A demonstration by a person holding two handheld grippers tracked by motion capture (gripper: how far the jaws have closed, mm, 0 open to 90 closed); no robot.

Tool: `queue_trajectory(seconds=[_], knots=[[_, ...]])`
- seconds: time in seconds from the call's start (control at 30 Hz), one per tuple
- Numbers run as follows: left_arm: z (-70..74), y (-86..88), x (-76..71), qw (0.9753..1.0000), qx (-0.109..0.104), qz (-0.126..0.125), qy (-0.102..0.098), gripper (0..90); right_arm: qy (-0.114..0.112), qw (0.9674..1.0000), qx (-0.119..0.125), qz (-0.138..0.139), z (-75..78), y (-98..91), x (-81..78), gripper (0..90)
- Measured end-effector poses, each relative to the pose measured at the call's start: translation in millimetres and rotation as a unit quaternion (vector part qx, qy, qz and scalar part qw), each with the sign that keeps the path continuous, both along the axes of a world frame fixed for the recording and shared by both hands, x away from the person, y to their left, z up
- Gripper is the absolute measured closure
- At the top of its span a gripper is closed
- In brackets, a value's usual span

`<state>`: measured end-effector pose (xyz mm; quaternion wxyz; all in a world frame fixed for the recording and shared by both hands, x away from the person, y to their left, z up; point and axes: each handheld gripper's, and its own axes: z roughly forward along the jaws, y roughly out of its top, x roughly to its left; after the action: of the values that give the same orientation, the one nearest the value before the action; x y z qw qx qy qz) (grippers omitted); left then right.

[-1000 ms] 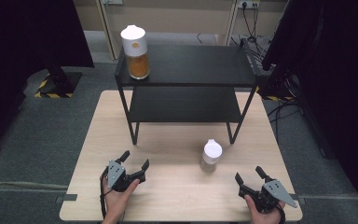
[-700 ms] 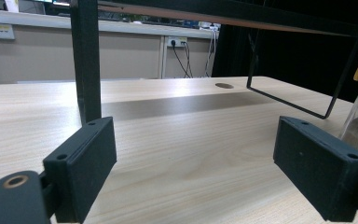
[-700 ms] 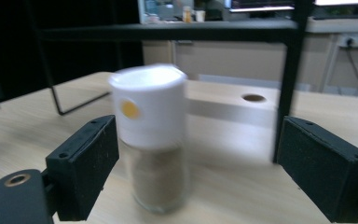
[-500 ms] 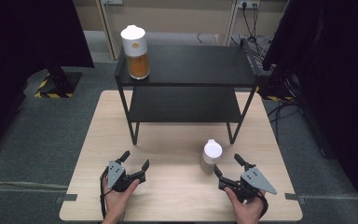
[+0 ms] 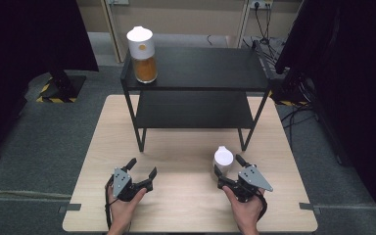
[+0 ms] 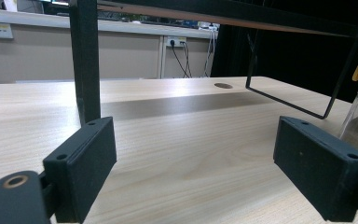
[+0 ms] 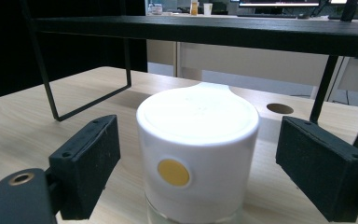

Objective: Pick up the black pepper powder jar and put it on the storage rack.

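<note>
While the left tool [image 5: 139, 172] rests spread, the right tool [image 5: 228, 166], closing slightly, has reached the jar [image 5: 223, 160].

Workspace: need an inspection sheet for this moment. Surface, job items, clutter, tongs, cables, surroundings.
Surface: wooden table, bare, a round hole in it.
Job items: white-capped jar upright on the table before the black shelf; a yellow dot on its cap. Second jar, orange contents, on the shelf's top left corner.
Clutter: nothing seen.
Tongs: right tongs open around the jar's cap, pads clear of it, jaws just closing a little. Left tongs open, nothing between the jaws.
Cables: loose ones on the floor right of the table.
Surroundings: grey carpet, dark curtains either side, wall sockets.
</note>
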<state>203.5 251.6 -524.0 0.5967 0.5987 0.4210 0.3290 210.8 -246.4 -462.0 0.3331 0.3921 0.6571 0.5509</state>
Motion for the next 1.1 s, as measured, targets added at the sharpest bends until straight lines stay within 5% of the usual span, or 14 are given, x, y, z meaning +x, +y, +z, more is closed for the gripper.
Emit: queue_trajectory(seconds=[0.67,1.1], knots=[[0.0,-0.3,0.0,1.0,0.002,-0.001,-0.001,12.5,0.007,0.9999,-0.001,-0.008,-5.2,9.1,11.1,30.2],[0.1,-0.3,0.1,1.0,0.002,-0.001,-0.001,12.5,0.007,0.9999,-0.009,-0.001,-2.5,7.3,9.8,30.9]])
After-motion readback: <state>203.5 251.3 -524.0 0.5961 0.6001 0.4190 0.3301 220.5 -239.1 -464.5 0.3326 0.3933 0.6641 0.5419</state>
